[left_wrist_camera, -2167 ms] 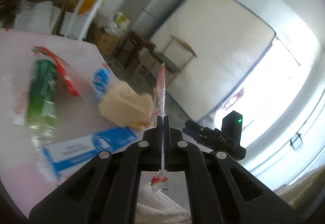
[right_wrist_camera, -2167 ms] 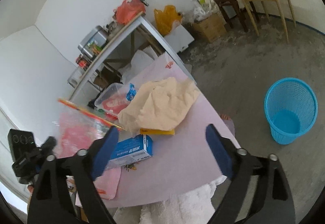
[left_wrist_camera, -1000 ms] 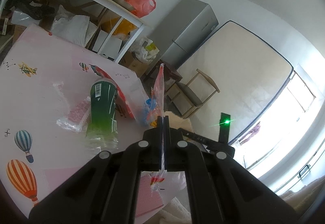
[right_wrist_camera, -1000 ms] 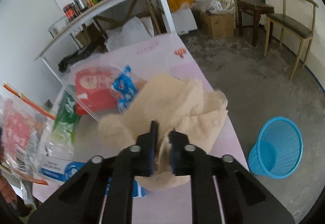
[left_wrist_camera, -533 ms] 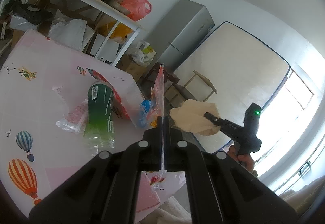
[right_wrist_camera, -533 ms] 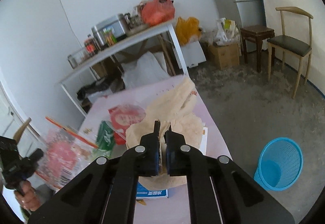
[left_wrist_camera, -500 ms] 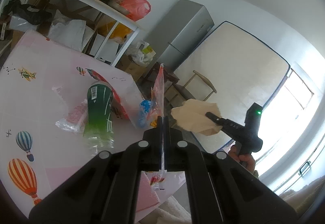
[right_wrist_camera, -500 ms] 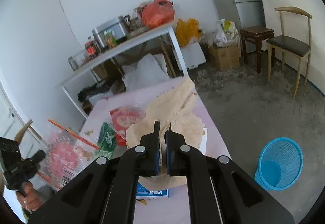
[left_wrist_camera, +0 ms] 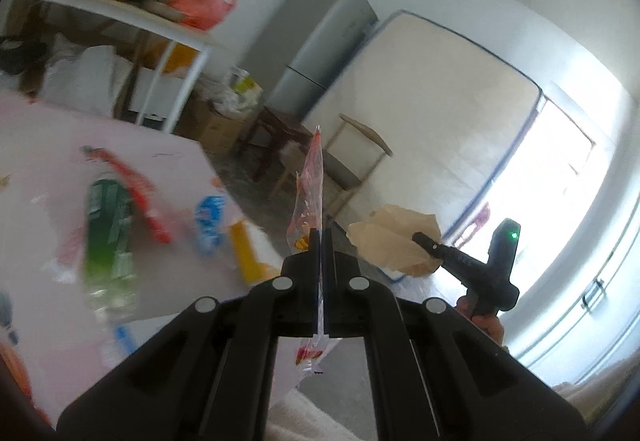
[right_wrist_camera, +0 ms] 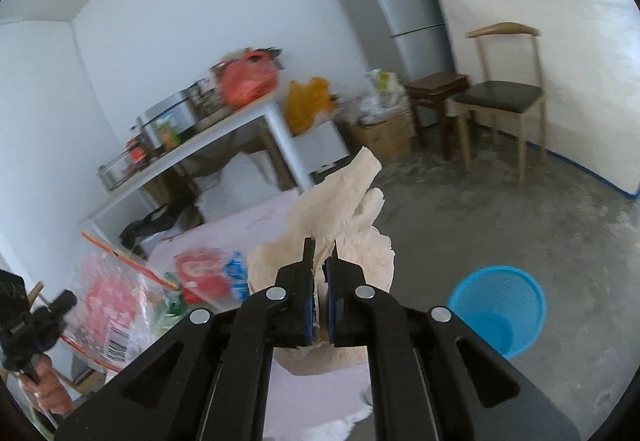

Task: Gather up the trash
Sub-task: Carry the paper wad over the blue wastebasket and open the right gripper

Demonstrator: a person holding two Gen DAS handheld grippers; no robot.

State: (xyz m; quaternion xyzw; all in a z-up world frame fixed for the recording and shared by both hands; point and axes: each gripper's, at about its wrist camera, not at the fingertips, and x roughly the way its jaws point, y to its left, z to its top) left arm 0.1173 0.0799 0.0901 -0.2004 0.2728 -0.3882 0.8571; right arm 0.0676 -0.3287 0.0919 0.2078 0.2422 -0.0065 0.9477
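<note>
- Pinching a clear red-printed plastic bag (right_wrist_camera: 108, 305) edge-on, the left gripper (left_wrist_camera: 322, 237) was clamped above the pink table (left_wrist_camera: 168, 157).
- The right gripper (right_wrist_camera: 319, 261) gripped crumpled beige paper (right_wrist_camera: 344, 209) aloft.
- A blue basket (right_wrist_camera: 500, 305) stood on the floor, rightward.

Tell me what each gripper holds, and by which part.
The left gripper pinches a clear plastic bag near its lower edge. The right gripper clamps a fold in the crumpled beige paper.
</note>
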